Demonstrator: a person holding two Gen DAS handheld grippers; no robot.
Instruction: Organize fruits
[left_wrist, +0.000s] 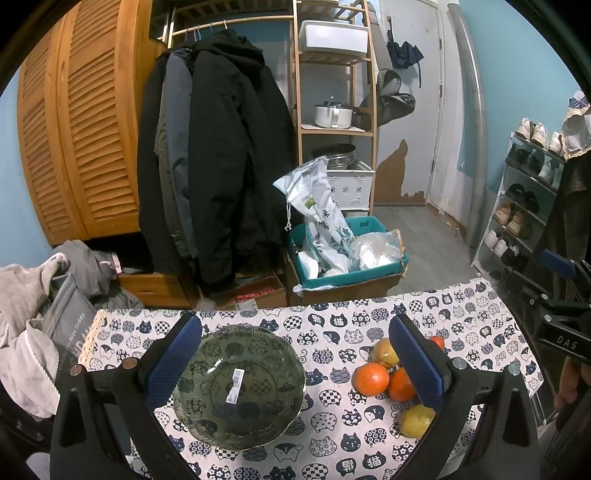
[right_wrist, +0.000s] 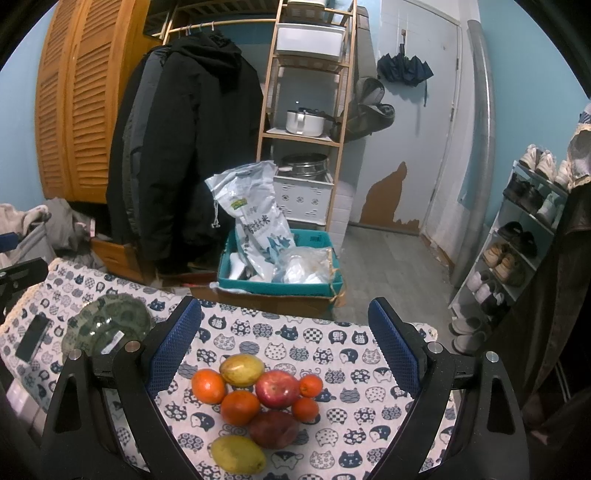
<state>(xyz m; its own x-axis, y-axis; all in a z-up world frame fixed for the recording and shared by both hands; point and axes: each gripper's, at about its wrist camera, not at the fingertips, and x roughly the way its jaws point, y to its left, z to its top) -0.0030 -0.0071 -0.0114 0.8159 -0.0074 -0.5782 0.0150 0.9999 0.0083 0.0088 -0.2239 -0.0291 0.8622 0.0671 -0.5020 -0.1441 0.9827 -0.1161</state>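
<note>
A green glass bowl (left_wrist: 240, 387) sits empty on the cat-print tablecloth (left_wrist: 332, 435); it also shows in the right wrist view (right_wrist: 107, 328) at the left. A pile of fruit lies to its right: oranges (right_wrist: 208, 386), two yellow mangoes (right_wrist: 242, 369), a red apple (right_wrist: 277, 388) and a dark red fruit (right_wrist: 274, 428). My left gripper (left_wrist: 293, 358) is open above the bowl, its right finger in front of the fruit. My right gripper (right_wrist: 284, 354) is open and empty above the fruit pile. The oranges (left_wrist: 371, 378) also show in the left wrist view.
A black phone (right_wrist: 33, 338) lies on the cloth left of the bowl. Beyond the table's far edge stand a teal box (right_wrist: 280, 258) with bags, hanging coats (left_wrist: 214, 166), a wooden shelf (left_wrist: 336, 110) and a shoe rack (right_wrist: 517, 240) at the right.
</note>
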